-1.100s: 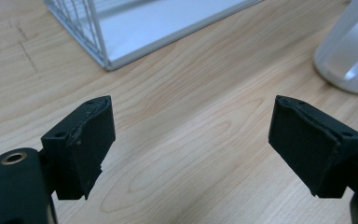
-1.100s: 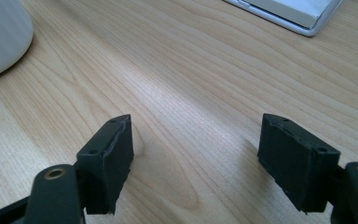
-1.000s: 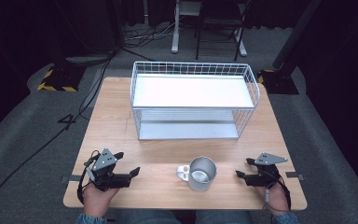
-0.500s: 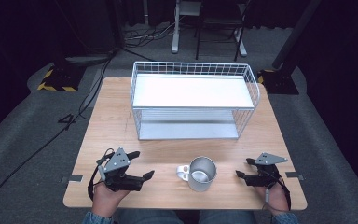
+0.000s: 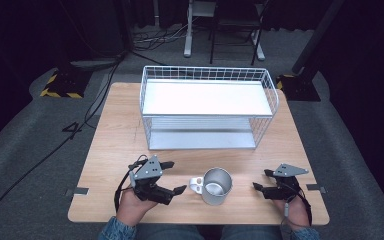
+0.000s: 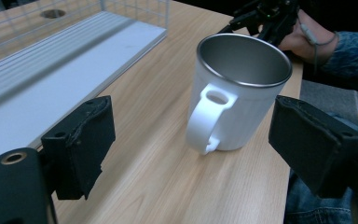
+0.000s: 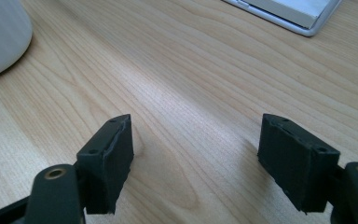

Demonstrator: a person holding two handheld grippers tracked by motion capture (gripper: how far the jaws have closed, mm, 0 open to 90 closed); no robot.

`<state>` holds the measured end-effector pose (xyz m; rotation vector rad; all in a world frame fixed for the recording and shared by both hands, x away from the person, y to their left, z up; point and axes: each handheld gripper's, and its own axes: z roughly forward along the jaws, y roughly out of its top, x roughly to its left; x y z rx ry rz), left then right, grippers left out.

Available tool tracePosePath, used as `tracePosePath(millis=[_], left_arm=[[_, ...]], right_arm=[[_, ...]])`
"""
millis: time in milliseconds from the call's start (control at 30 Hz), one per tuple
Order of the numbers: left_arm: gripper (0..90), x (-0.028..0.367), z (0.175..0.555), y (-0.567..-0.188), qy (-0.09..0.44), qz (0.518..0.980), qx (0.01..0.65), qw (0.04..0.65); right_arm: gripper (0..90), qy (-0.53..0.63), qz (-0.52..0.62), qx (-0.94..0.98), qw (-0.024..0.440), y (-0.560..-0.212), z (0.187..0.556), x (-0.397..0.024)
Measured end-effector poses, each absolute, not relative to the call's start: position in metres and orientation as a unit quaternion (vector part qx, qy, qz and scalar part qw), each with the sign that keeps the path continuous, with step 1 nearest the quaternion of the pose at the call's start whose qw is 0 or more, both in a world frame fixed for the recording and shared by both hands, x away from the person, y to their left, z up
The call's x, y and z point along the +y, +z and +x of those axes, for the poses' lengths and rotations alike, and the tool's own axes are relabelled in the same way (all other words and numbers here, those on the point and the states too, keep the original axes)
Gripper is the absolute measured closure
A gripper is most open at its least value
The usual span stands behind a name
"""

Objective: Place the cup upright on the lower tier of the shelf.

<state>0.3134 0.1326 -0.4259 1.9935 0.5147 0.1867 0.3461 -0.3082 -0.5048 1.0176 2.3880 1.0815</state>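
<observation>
White mug stands between left tongs and right tongs, seemingly untouched.

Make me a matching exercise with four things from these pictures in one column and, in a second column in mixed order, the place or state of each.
Things:
1. mug
2. wire basket
3. left hand-held gripper
4. right hand-held gripper

Places or states:
A. at the far half of the table, with a white shelf inside
B. open, jaws pointing at the white handle from close by
C. upright between the two hands, handle toward the person's left
D. open, to the mug's right, above bare wood

Pairs: 1-C, 2-A, 3-B, 4-D
</observation>
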Motion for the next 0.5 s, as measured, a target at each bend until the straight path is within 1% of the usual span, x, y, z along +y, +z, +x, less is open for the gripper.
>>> tracePosePath(millis=[233,500], left_arm=[[15.1,0.116,0.321,-0.43,0.061,0.836,0.195,0.509],[15.1,0.108,0.328,-0.442,0.032,0.835,0.186,0.517]], right_arm=[[26.7,0.377,0.356,0.838,0.168,-0.505,0.346,-0.308],[26.7,0.379,0.357,0.838,0.165,-0.505,0.346,-0.308]])
